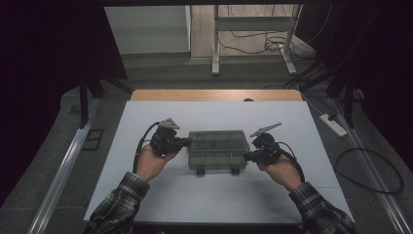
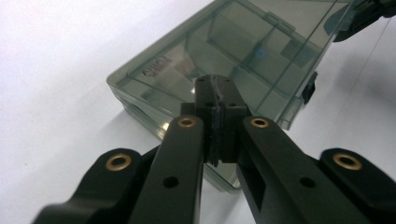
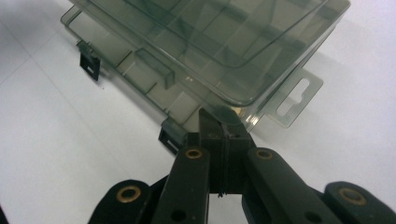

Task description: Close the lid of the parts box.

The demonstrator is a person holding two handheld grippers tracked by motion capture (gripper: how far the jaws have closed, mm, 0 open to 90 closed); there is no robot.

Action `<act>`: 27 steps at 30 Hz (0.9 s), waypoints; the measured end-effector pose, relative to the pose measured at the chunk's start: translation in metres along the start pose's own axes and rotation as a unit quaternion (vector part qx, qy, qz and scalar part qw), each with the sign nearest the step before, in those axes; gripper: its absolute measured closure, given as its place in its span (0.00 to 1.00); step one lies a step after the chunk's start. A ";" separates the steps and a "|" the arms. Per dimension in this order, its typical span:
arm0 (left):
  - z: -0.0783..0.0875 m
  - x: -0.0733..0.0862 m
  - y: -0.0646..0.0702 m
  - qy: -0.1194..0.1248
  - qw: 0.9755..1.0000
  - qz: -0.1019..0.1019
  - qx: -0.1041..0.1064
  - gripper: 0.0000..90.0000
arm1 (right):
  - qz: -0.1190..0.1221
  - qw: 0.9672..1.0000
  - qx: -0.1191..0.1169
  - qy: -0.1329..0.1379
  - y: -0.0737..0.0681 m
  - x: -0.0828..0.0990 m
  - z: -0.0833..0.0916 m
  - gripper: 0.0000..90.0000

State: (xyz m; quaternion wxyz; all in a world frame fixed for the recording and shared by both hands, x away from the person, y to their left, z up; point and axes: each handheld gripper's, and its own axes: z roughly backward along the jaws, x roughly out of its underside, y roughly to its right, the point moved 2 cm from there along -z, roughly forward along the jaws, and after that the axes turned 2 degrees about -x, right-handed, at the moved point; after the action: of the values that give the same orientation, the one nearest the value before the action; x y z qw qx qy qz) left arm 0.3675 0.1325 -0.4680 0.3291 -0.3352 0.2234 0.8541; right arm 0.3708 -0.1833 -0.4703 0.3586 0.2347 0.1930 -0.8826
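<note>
The high view is dim overall — the white table point(image 1: 214, 195) is the brightest surface, and the surroundings at left and right fall to near black. Detail is soft and low in contrast. A short shadow lies under the smoky box point(image 1: 216, 149) at its near edge. In both gripper views the lighting is brighter and even; the table washes out to near white. The jaws at the bottom are out of focus — the box lid point(image 2: 243, 51) carries faint reflections and a small blue glint.
</note>
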 end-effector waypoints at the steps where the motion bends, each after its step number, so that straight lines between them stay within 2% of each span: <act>1: 0.000 0.001 0.001 -0.003 1.000 -0.001 0.000 0.99 | 0.000 1.000 0.000 0.000 0.000 0.000 0.000 0.99; 7: -0.003 0.011 0.008 -0.018 1.000 -0.002 0.001 0.99 | 0.007 1.000 -0.003 -0.011 -0.004 0.008 -0.001 0.99; 11: -0.006 0.015 0.011 -0.024 1.000 0.002 0.002 0.99 | 0.011 1.000 -0.015 -0.023 -0.009 0.013 -0.002 0.99; 18: -0.012 0.021 0.018 -0.037 0.999 0.003 0.001 0.99 | 0.041 0.998 -0.034 -0.025 -0.025 0.014 0.002 0.99; 22: -0.015 0.025 0.023 -0.047 0.999 0.000 -0.002 0.99 | 0.057 0.998 -0.015 0.002 -0.025 0.007 0.007 0.99; 27: -0.017 0.029 0.026 -0.053 0.999 0.003 -0.004 0.99 | 0.043 0.999 0.001 0.016 -0.011 0.004 0.004 0.99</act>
State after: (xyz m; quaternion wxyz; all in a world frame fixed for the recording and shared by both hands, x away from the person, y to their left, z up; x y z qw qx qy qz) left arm 0.3401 0.1170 -0.4963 0.3365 -0.2904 0.2030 0.8725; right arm 0.3590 -0.1802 -0.4669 0.3928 0.2579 0.1874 -0.8626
